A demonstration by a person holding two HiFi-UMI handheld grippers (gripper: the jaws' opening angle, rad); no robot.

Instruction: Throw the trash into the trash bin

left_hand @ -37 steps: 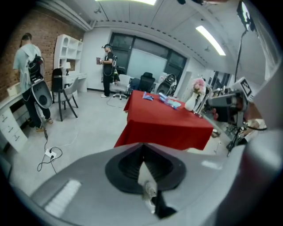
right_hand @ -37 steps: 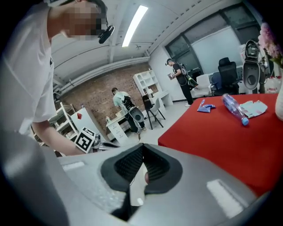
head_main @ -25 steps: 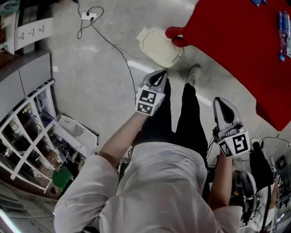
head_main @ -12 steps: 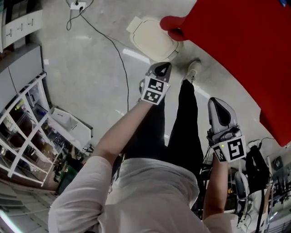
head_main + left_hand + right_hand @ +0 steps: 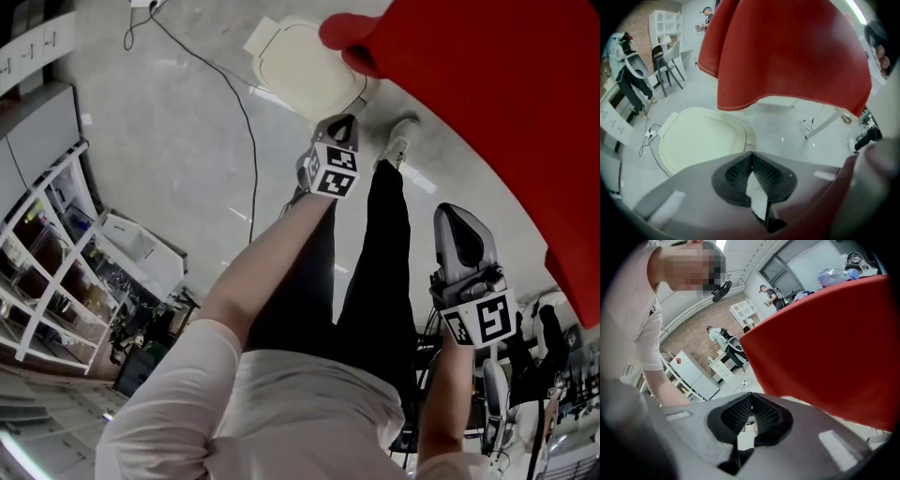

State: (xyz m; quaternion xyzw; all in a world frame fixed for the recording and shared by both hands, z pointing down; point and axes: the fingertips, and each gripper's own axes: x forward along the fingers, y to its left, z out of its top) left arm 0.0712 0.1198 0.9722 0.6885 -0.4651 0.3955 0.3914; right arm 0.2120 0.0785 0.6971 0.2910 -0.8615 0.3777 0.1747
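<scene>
Steeply down from the head, past torso and legs onto the floor; from close behind the left tongs down at the cream bin, from behind the right tongs nearer level, red table shared by all three.

red cloth — matt, plastic bin, glossy floor

The left arm was stretched forward, and its left gripper pointed steeply downward with the jaws pressed together. The right gripper was close beside the body on the right forearm, tilted gently downward, its jaws closed too.
</scene>
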